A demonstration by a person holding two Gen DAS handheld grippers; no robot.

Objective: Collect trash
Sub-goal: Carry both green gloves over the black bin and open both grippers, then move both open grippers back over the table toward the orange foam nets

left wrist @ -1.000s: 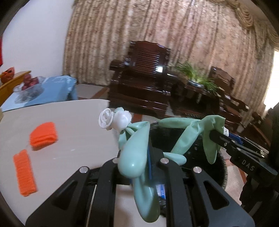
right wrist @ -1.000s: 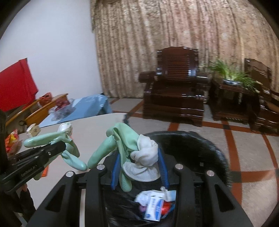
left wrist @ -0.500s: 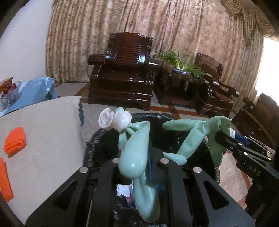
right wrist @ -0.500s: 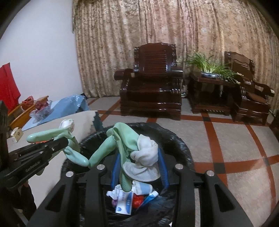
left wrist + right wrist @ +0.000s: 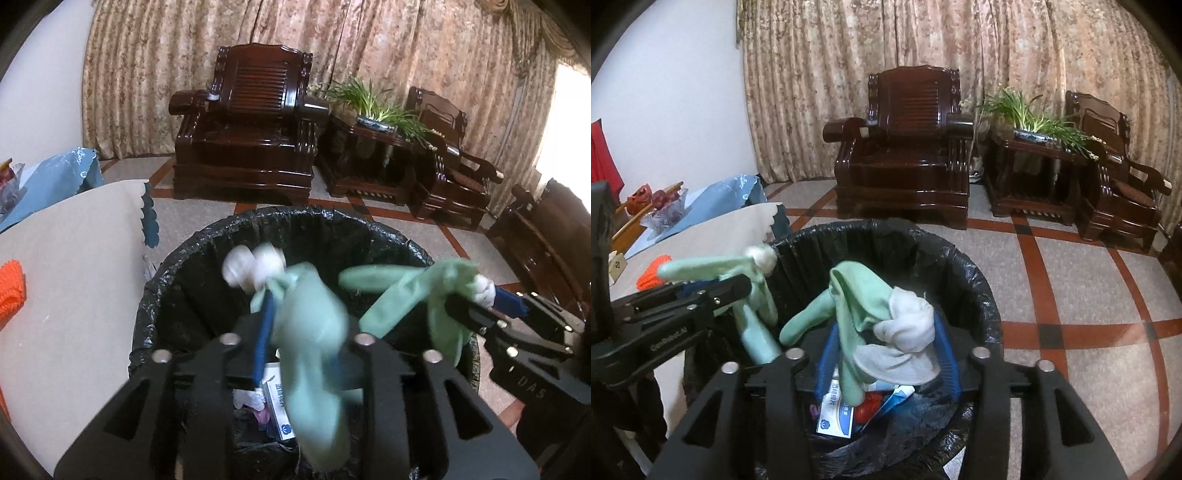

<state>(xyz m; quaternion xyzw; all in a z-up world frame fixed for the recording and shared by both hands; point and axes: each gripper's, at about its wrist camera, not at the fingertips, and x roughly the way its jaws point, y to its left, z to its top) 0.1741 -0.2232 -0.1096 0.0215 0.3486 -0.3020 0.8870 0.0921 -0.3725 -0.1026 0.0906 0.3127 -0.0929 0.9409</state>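
A black-lined trash bin (image 5: 177,273) (image 5: 975,280) stands on the floor beside the table, with wrappers and paper inside. My left gripper (image 5: 299,343) has opened over the bin; a blurred mint-green rubber glove (image 5: 314,354) with a white cuff hangs between its blue pads, slipping down. My right gripper (image 5: 886,354) is open over the same bin, and a second green glove (image 5: 857,295) with a white lining hangs loose between its blue pads. Each gripper shows in the other's view, the right one (image 5: 480,314) and the left one (image 5: 731,291).
A beige table (image 5: 66,266) lies to the left with orange knitted pieces (image 5: 11,291) on it. Dark wooden armchairs (image 5: 905,155) and a side table with a plant (image 5: 1030,122) stand behind on the tiled floor.
Both grippers moved from over the table to above the bin. Both sets of jaws have opened and the gloves hang looser, the left one blurred in motion.
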